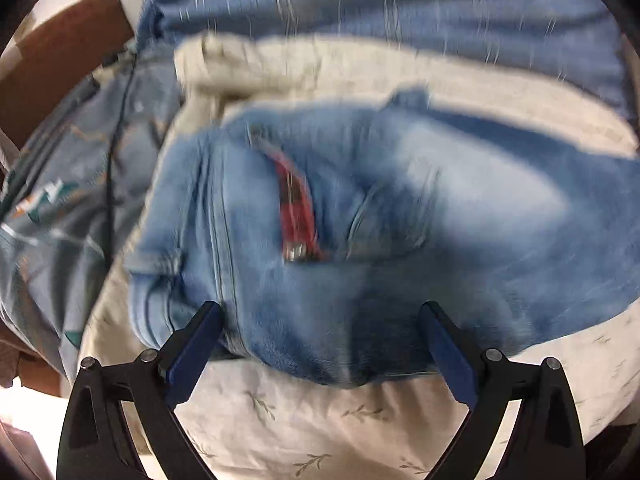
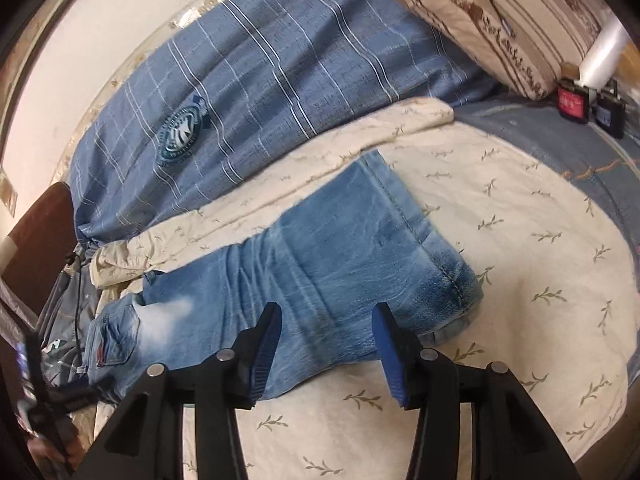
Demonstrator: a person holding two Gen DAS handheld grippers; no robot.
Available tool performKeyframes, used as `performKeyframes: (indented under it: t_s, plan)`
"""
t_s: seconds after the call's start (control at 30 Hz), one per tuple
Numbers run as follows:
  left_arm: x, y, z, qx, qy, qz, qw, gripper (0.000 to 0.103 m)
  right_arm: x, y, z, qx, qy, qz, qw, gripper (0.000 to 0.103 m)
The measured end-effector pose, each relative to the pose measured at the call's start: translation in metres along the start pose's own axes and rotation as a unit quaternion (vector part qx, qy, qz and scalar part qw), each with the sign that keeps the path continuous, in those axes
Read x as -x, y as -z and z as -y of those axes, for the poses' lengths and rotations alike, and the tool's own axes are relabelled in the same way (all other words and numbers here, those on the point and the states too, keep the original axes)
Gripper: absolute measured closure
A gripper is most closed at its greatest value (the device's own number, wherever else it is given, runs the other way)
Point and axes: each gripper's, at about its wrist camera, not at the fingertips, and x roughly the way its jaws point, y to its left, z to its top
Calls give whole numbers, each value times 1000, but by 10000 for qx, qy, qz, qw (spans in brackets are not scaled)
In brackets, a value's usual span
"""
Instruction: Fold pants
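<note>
Seen first from the left wrist, the picture is smeared by blur. The left gripper (image 1: 320, 344) has its jaws spread wide with nothing clamped between the blue pads; the fingertips sit over the near edge of the jeans (image 1: 360, 240), and whether they touch the cloth cannot be told. The jeans lie bunched on a cream sheet with a leaf print (image 1: 320, 432), and a red tag (image 1: 296, 216) shows at a pocket. Beyond the jeans runs a blue plaid quilt (image 1: 380, 4), and to the left lies a grey-blue patterned bedcover (image 1: 60, 200).

Next, from the right wrist, the view is sharp. The right gripper (image 2: 326, 344) has its jaws partly apart, gripping nothing; the pads hover over the near edge of the jeans (image 2: 320, 256), which lie folded lengthwise across the cream sheet (image 2: 520, 280), waistband and pocket at the left, leg hems at the right. Behind them the plaid quilt (image 2: 280, 80) carries a round badge (image 2: 182, 132). A striped pillow (image 2: 500, 12) leans at the upper right, with a red box (image 2: 573, 102) just beside it.
</note>
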Motion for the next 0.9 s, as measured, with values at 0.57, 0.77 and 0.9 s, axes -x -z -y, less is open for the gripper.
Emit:
performKeyframes:
  t_s: [0.57,0.77,0.9]
  plan:
    - [33,-3,-74,240,106,671,9974,5,-40,-23,-169,1666,-1252,-611,9761,39]
    - [-8,-1,-96,454,276,223,9983,5,-121,-27,-250,2133,-1432,-1131,9598,39]
    - [-17,2,-94,343,387,250,9983,4,-177,-18,-282,2529,-1165,-1519,9484,39]
